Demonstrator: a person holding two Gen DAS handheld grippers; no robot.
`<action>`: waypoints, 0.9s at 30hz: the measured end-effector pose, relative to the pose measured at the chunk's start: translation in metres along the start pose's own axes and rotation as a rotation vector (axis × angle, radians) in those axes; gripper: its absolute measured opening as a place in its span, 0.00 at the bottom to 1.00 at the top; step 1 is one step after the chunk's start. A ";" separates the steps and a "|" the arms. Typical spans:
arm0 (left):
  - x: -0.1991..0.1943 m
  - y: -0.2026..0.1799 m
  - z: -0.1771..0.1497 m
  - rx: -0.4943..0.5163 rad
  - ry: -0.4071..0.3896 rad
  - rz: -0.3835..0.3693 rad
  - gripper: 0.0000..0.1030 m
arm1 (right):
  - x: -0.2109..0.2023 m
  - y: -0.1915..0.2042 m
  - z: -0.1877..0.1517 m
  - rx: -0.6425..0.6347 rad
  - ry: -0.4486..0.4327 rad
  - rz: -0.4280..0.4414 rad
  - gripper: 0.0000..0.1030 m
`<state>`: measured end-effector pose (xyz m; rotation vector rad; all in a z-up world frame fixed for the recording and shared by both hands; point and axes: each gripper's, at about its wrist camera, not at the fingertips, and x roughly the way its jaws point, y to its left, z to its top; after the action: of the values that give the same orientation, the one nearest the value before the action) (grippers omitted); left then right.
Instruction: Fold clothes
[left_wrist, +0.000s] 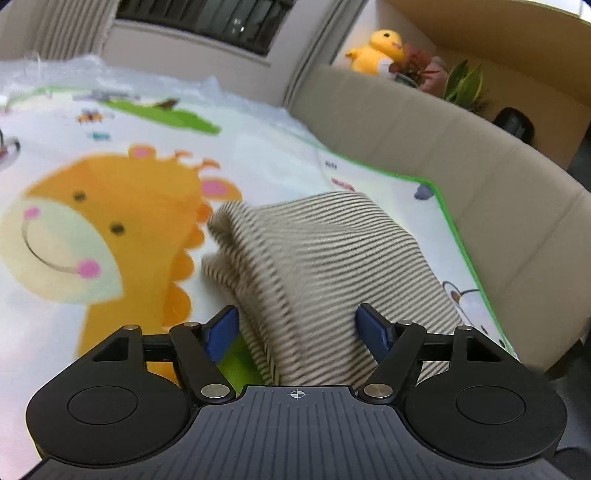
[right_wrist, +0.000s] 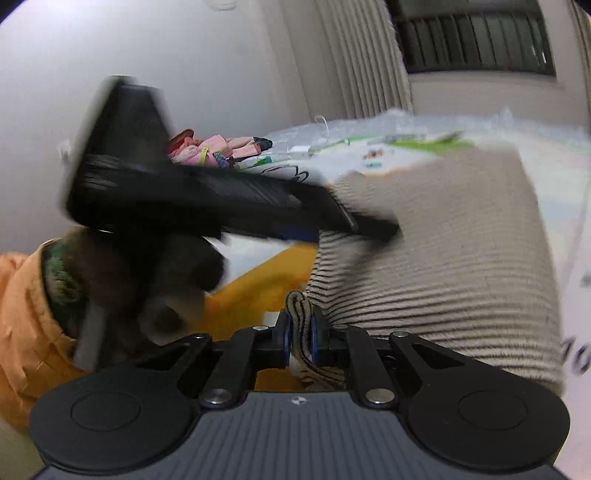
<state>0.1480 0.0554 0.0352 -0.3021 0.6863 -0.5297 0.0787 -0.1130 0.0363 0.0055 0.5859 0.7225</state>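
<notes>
Above the play mat (left_wrist: 110, 110), my right gripper (right_wrist: 300, 334) pinches an edge of the striped garment (left_wrist: 325, 251); my left gripper (left_wrist: 295, 325), jaws apart, straddles its folded bulk.

Left of garment (left_wrist: 325, 258): bare mat (left_wrist: 110, 206) with the giraffe print, open all the way to the far edge.
Right of garment: sofa back (left_wrist: 424, 147) stands close along the mat's green border, little room there.
Above garment: left hand-held gripper (right_wrist: 373, 225) crosses low over the cloth.
Far corner: clothes pile (right_wrist: 214, 149) on the mat.
</notes>
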 end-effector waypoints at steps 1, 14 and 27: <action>0.004 0.002 -0.002 -0.016 0.005 -0.009 0.75 | -0.006 0.001 0.001 -0.027 -0.003 -0.004 0.19; 0.006 0.011 -0.008 -0.020 -0.004 -0.018 0.83 | -0.092 -0.075 0.025 0.190 -0.114 -0.063 0.89; -0.002 0.034 -0.013 -0.079 -0.039 -0.011 0.91 | -0.060 -0.087 0.016 0.325 -0.051 0.000 0.57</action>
<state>0.1498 0.0836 0.0120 -0.3899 0.6690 -0.5067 0.1048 -0.2134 0.0627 0.3247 0.6487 0.6193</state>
